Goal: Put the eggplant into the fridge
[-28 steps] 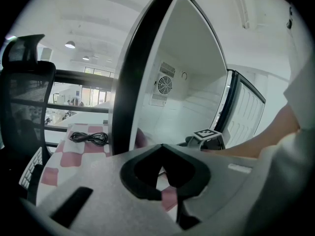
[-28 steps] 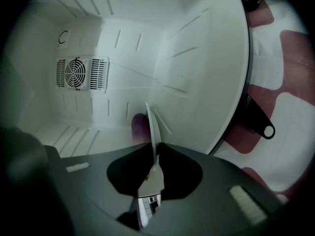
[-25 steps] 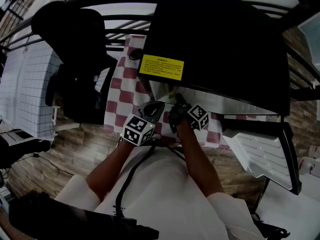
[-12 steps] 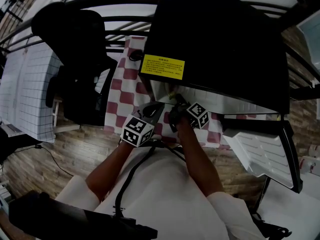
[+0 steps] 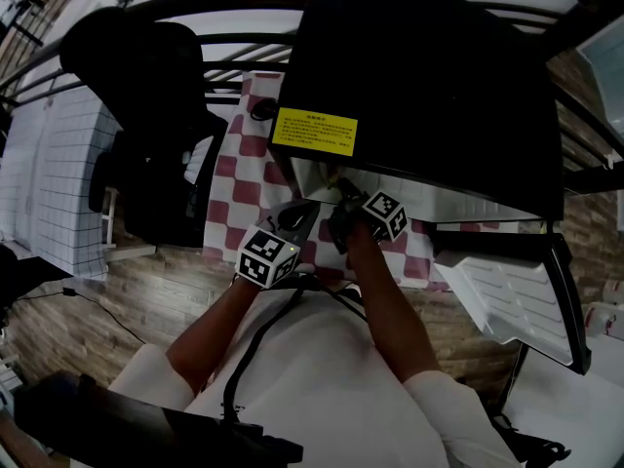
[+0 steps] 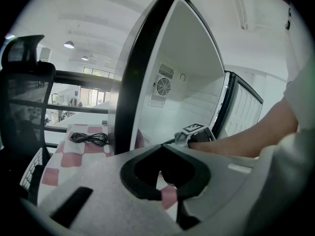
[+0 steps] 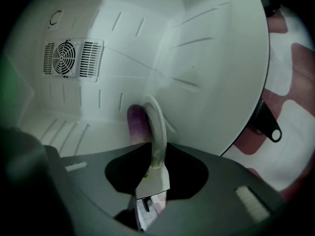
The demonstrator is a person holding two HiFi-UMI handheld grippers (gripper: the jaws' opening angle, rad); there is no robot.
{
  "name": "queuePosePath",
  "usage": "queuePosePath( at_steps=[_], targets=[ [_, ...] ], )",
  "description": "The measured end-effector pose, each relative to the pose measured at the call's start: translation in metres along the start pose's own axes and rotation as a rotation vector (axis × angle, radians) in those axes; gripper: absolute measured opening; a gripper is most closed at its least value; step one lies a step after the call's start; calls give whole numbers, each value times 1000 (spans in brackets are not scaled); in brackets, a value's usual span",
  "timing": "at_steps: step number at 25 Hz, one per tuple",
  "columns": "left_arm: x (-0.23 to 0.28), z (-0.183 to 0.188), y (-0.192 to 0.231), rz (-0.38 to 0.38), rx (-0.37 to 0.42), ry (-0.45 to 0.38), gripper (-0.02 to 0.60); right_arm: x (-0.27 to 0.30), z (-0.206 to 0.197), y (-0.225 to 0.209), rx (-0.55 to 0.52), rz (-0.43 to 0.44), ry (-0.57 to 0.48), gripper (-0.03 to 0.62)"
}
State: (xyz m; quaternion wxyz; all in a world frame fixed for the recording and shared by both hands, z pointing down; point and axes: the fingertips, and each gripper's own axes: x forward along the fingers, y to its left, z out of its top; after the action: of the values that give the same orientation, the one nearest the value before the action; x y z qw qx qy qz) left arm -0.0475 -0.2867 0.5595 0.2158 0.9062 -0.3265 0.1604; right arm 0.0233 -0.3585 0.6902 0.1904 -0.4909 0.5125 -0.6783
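Observation:
The purple eggplant [image 7: 136, 124] lies on the white floor inside the open fridge [image 5: 429, 76]. A pale curved strip on it runs back between the jaws of my right gripper [image 7: 152, 191]. Those jaws have just been opening a little, and the pale part still sits gripped between them. In the head view the right gripper [image 5: 341, 195] reaches into the fridge mouth, which hides the eggplant. My left gripper [image 6: 169, 200] hangs shut and empty just outside the fridge, over the checked cloth [image 5: 244, 178]. In the head view the left gripper [image 5: 310, 206] sits to the left of the right one.
The fridge door [image 5: 517, 291] stands swung open at the right. A fan grille [image 7: 64, 58] is on the back wall inside. A black coiled cable [image 6: 88, 138] lies on the cloth left of the fridge. A black office chair [image 5: 146, 115] stands at the table's left.
The right gripper has tipped and edged slightly further toward the fridge mouth. The left gripper has stayed where it was.

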Motion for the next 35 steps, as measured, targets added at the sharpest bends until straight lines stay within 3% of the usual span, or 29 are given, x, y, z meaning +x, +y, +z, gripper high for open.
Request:
queuePosePath(
  at_steps=[12, 24, 35],
  targets=[
    [0, 0, -1, 14, 5, 2, 5, 0, -4, 16, -24, 46, 97, 222],
    [-4, 2, -4, 37, -5, -14, 5, -4, -10, 20, -50, 43, 154, 301],
    [-8, -5, -7, 54, -16, -18, 5, -2, -9, 44, -40, 171, 193, 485]
  ],
)
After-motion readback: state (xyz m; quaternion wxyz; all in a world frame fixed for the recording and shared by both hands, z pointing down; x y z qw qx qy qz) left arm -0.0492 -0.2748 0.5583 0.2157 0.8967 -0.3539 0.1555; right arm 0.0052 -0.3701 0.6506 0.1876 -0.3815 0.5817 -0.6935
